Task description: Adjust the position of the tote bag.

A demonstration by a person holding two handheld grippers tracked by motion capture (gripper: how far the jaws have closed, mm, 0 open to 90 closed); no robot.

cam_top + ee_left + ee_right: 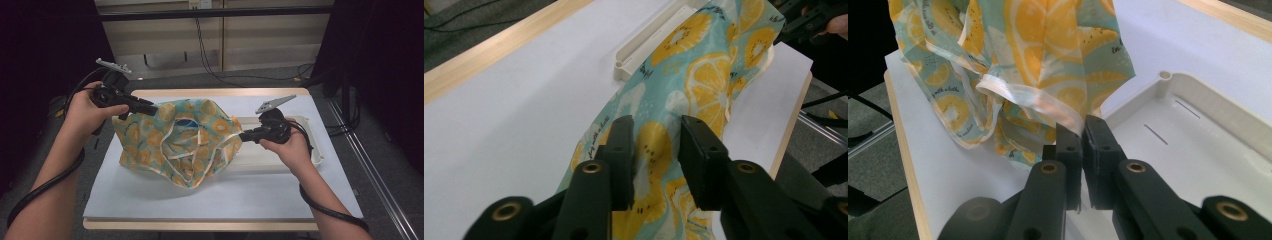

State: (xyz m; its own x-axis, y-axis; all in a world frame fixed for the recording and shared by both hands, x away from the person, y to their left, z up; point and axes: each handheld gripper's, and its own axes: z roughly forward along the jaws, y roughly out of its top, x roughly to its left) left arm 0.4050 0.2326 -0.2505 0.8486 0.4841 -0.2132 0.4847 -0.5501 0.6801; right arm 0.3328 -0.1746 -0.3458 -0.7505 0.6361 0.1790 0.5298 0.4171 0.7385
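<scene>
White board covers your table (150,200), with a shallow white tray (305,150) lying along its right side. Between your two hands hangs the lemon-print cloth (180,145), lifted and sagging, its lower folds resting on the board and its right edge over the tray's near end. Your right gripper (243,136) is pinched almost shut on the cloth's pale hem (1048,105), so that corner is secure. Your left gripper (151,107) stands partly apart with a fold of cloth (654,150) between the jaws; whether the pads press on it, you cannot tell. The cloth's long span runs from one gripper across to the other, so your next spread probably depends on the left side biting firmly first.
</scene>
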